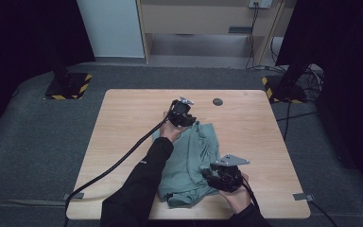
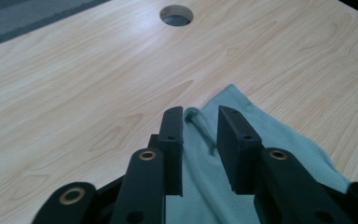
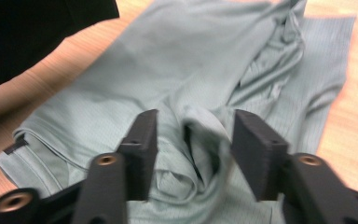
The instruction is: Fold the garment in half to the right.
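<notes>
a pale green garment (image 1: 191,161) lies crumpled on the wooden table (image 1: 123,123), spread from the table's middle down toward 6 o'clock, its lower edge close to the near rim. the left gripper (image 1: 183,115) sits at the garment's 12 o'clock end, held by a hand whose dark sleeve (image 1: 142,184) crosses the cloth's 9 o'clock side. in the left gripper view its jaws stand parted, unclenched, with the cloth's corner and a thin drawstring (image 2: 204,133) lying in the gap between them; whether the pads touch the fabric cannot be told. a round hole (image 1: 217,101) in the tabletop lies at about 2 o'clock from this gripper, near the far edge.

the right gripper (image 1: 216,174) rests at the garment's 4 o'clock side, pointing toward 9 o'clock. in the right gripper view its jaws are spread wide, released, with a raised fold (image 3: 205,135) of fabric bunched between them, not pinched. a small dark label (image 3: 16,145) shows on the hem at 8 o'clock in that view.
</notes>
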A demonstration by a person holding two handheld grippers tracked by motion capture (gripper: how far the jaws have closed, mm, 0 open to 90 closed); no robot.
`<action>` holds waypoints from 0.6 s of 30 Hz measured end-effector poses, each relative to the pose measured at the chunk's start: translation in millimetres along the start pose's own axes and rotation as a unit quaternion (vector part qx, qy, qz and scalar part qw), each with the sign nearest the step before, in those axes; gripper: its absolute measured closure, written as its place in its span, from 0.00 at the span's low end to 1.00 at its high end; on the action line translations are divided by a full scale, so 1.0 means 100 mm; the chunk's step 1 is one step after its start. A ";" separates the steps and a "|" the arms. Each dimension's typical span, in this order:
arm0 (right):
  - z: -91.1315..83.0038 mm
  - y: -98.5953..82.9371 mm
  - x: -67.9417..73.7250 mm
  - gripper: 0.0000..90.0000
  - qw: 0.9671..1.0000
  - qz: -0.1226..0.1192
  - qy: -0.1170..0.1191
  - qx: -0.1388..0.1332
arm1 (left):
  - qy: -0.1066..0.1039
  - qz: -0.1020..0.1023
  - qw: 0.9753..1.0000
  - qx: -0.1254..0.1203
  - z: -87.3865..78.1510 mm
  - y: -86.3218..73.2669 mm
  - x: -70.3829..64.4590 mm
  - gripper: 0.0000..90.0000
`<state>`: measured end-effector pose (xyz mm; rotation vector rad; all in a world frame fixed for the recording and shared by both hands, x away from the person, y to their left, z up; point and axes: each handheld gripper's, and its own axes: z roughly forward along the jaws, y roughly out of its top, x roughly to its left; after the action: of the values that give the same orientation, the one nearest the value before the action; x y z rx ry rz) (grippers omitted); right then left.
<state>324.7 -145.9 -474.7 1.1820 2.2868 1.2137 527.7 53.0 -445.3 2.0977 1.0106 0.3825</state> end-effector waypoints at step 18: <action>0.63 0.13 0.34 0.29 0.995 -0.064 0.074 0.035 | 0.019 -0.017 0.999 0.025 -0.24 -0.94 0.51 0.61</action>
<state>347.2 -80.4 -498.6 0.9798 2.4907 1.2190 496.7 141.3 -502.7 2.1229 1.0869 0.3863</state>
